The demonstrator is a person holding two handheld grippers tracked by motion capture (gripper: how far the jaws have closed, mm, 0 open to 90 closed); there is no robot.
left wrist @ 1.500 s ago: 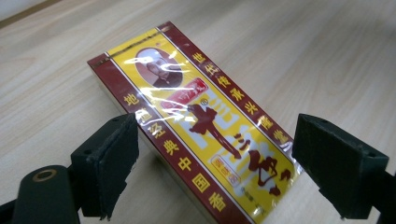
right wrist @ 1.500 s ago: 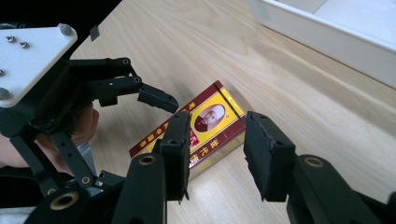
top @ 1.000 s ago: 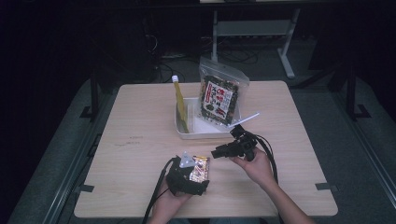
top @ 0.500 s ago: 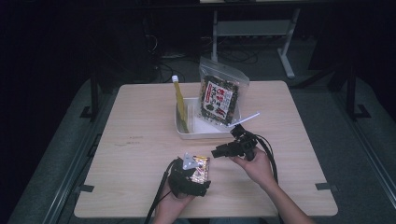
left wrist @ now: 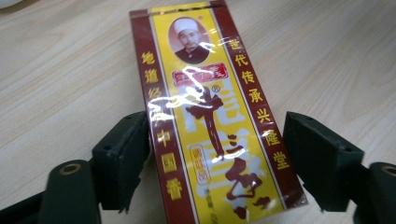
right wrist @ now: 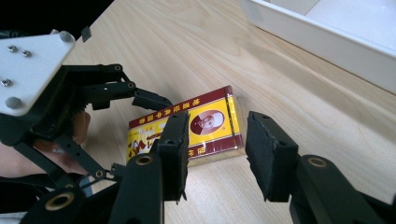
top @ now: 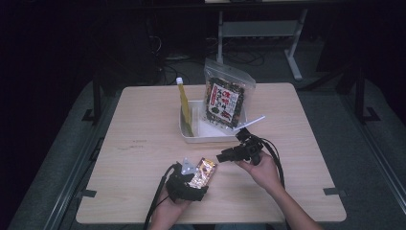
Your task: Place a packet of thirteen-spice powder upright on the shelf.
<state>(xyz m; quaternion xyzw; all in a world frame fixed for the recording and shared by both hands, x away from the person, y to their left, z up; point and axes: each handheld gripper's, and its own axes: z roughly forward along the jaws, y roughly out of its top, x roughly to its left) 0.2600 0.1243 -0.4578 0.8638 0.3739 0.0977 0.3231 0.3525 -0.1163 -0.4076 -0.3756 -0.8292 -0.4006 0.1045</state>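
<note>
High view – left gripper [top: 200,173] jaws just closing around yellow box [top: 203,172], not gripping

The yellow and maroon box [left wrist: 210,126] lying on the table carries Chinese print. Its left maroom band reads 地道经…中国香 in yellow characters; its right band reads 世代传承兴隆堂. The yellow centre panel bears a small portrait at the top, a red label beneath it too small to read, and large maroon brush characters partly lost in glare. The print on the dark snack bag [top: 225,101] in the white tray [top: 210,137] is too small to read.
</note>
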